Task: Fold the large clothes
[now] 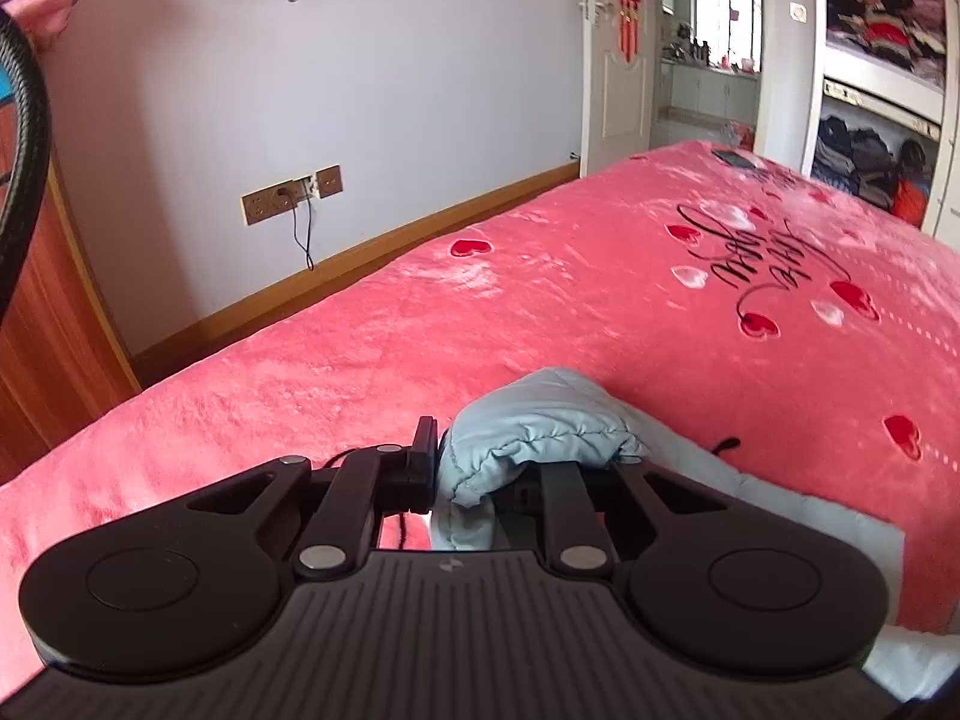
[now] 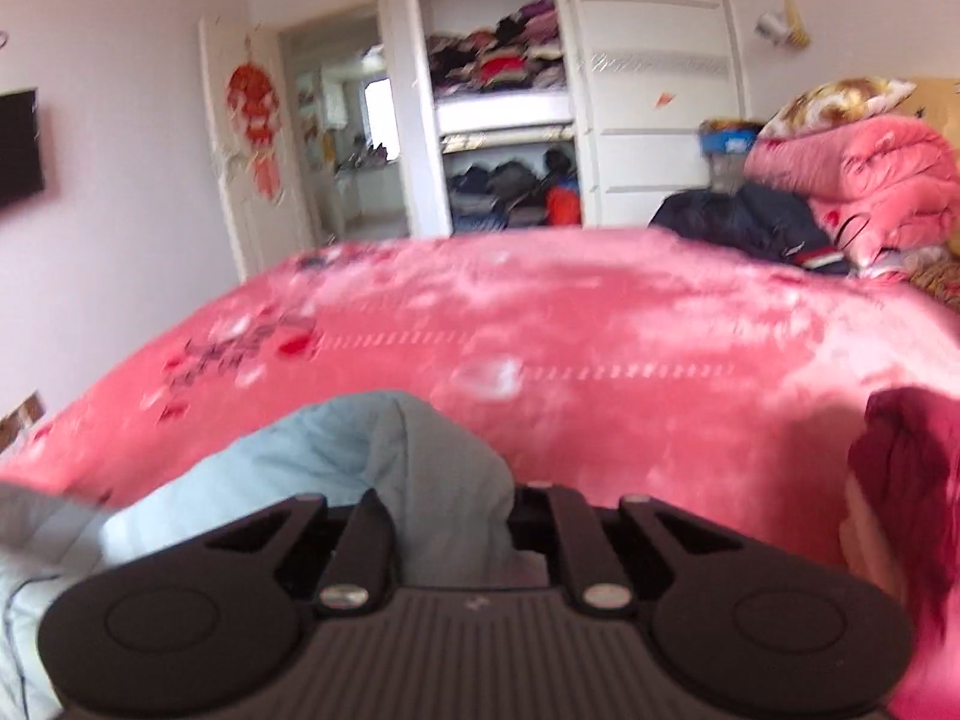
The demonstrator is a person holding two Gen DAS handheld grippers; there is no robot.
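A light blue padded garment (image 1: 540,414) lies on the pink heart-print blanket (image 1: 480,312) that covers the bed. In the left wrist view a bunched, gathered edge of it sits between the fingers of my left gripper (image 1: 480,471), which is shut on the fabric. More of the garment trails off to the lower right. In the blurred right wrist view the same light blue garment (image 2: 372,444) rises in a fold between the fingers of my right gripper (image 2: 453,510), which is shut on it. The fabric hides both grippers' fingertips in part.
A dark jacket (image 2: 750,222) and a folded pink quilt (image 2: 858,180) lie at the bed's far right. A dark red cloth (image 2: 912,468) sits near the right gripper. A phone (image 1: 735,159) rests on the far corner. An open wardrobe (image 1: 876,36) and a wall with sockets (image 1: 291,195) lie beyond.
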